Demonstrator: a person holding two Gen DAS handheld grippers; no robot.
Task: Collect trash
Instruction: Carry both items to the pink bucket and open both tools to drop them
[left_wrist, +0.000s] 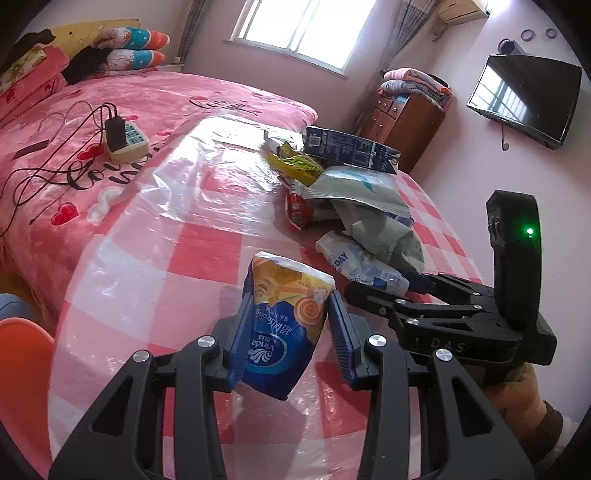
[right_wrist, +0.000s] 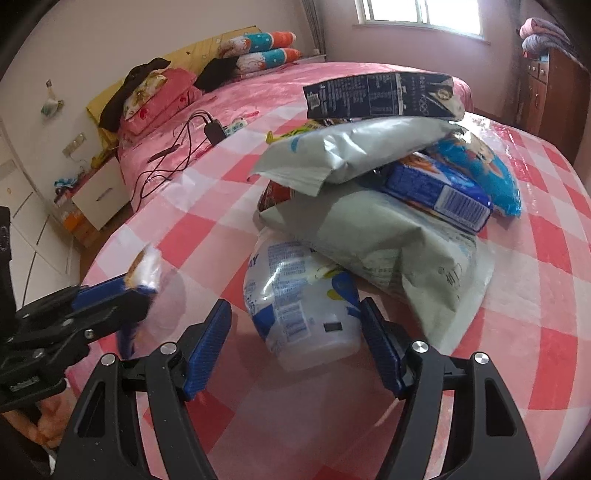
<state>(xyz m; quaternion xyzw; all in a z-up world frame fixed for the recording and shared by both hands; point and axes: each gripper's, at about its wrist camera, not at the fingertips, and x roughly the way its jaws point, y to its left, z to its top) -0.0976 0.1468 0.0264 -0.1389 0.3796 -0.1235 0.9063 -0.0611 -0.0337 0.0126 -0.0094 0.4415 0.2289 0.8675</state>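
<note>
In the left wrist view, the left gripper (left_wrist: 290, 321) squeezes a blue and yellow tissue pack (left_wrist: 280, 325) above the checked table (left_wrist: 155, 266). In the right wrist view, the right gripper (right_wrist: 295, 325) has its fingers apart on each side of a clear plastic tub (right_wrist: 303, 302), which lies at the front of the trash pile (right_wrist: 376, 192) on the table.

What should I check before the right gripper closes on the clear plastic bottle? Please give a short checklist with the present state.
1. Left gripper keeps its grip on the tissue pack: ok, pads press both sides.
2. Right gripper open wide enough: ok.
3. Plastic bottle sits between the jaws: ok, a gap on each side.
4. Bottle free to lift: not ok, the grey bag lies over its far end.
5. Pile stays put when the bottle comes out: cannot tell; the dark carton sits on top.
6. The two grippers are apart: ok.
</note>
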